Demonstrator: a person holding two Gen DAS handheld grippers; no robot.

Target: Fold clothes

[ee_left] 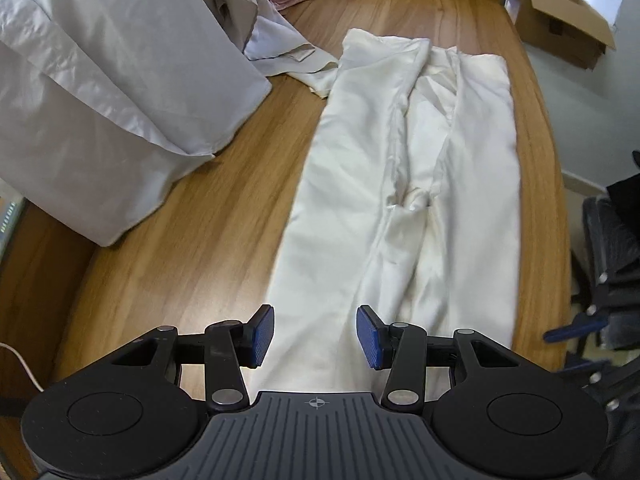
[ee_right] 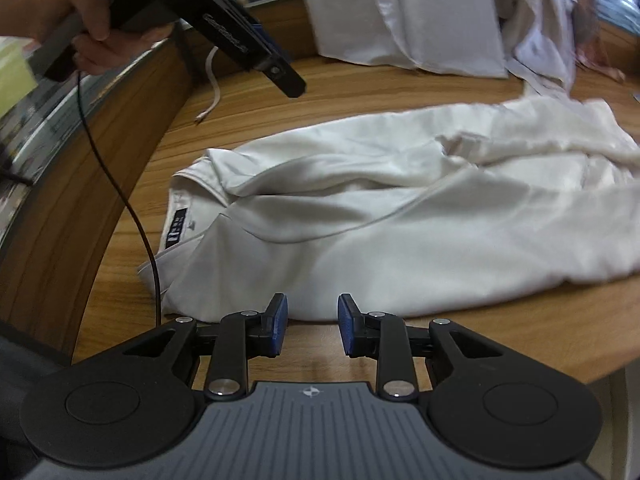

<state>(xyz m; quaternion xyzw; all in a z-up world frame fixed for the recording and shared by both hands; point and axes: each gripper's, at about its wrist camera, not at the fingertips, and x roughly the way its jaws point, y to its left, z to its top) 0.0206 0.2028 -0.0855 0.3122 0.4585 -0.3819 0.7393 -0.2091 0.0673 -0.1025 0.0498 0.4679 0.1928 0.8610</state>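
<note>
One cream shirt (ee_right: pixel 400 220), flat, sleeves folded inward

Cardboard box (ee_left: pixel 560 20), black chair (ee_left: pixel 612 248), white cable (ee_right: pixel 212 92) nearby.

The left gripper (ee_left: pixel 315 336) and the right gripper (ee_right: pixel 312 330) were built alike: black linkage arms pinned with silver round screws, blue ribbed pads on the fingers, two round black discs flanking a grey ribbed plate stamped with a small crosshair mark. A thin black cable (ee_right: pixel 120 184) was seen trailing below the bare left hand (ee_right: pixel 76 16).
</note>
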